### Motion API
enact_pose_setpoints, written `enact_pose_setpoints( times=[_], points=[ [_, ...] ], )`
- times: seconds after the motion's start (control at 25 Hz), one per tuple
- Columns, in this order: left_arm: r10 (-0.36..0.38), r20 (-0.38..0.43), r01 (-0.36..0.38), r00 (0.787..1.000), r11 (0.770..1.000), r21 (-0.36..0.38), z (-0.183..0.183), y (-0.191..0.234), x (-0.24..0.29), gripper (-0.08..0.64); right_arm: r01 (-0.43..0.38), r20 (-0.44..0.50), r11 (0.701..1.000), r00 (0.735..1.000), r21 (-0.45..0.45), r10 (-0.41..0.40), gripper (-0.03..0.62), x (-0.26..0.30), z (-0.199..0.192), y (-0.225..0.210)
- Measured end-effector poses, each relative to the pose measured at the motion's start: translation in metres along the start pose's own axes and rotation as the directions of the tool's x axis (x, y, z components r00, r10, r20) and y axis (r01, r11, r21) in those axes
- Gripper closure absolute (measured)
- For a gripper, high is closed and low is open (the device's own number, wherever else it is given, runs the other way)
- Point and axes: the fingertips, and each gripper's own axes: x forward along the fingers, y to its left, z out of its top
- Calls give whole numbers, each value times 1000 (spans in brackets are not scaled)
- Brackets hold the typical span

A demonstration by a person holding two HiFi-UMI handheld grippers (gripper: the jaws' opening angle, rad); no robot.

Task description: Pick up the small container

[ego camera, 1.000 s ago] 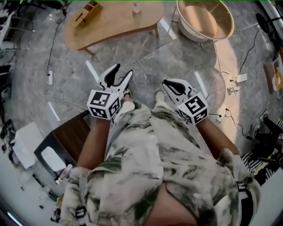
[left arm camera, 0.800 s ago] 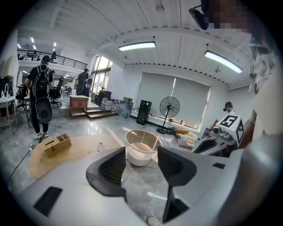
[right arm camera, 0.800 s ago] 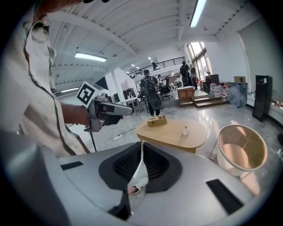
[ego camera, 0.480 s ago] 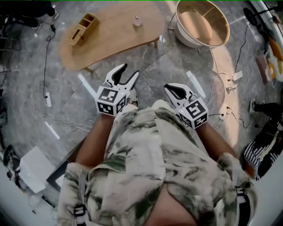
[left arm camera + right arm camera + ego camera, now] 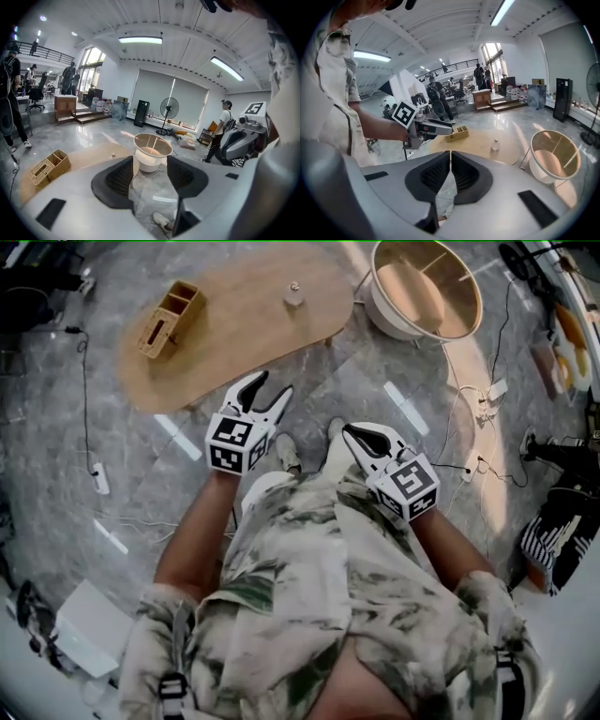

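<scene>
- The container (image 5: 294, 294) stands alone near the table's (image 5: 234, 334) far edge, well apart from both grippers. I judge a reach from here falls short.
- The left gripper (image 5: 272, 385) has its jaws wide and empty.
- The right gripper (image 5: 352, 430) is closed on nothing. Unless it opens first, it would likely knock the container over.
- Cables (image 5: 473, 418) on the floor to the table's right could trip the person.
</scene>
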Motion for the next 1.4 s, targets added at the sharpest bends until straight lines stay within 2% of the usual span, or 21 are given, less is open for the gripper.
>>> enact_pose_setpoints(
  times=[0.48,0.92,1.16,1.4],
  points=[
    [0,-35,-1,999,1000,-18,11,44,80,321,-17,-25,999,1000,52,18,560,46,10,-55],
    [-15,-63,14,998,1000,-20,2,45,115,321,8,-8,997,1000,72,-7,560,50,6,-87],
    [32,-82,-35,996,999,-39,5,76,168,322,-36,-34,996,999,82,39,560,86,6,-129],
    [92,-112,-98,989,994,-46,-3,120,246,322,-73,-67,993,995,90,80,560,127,-2,-191]
  ],
)
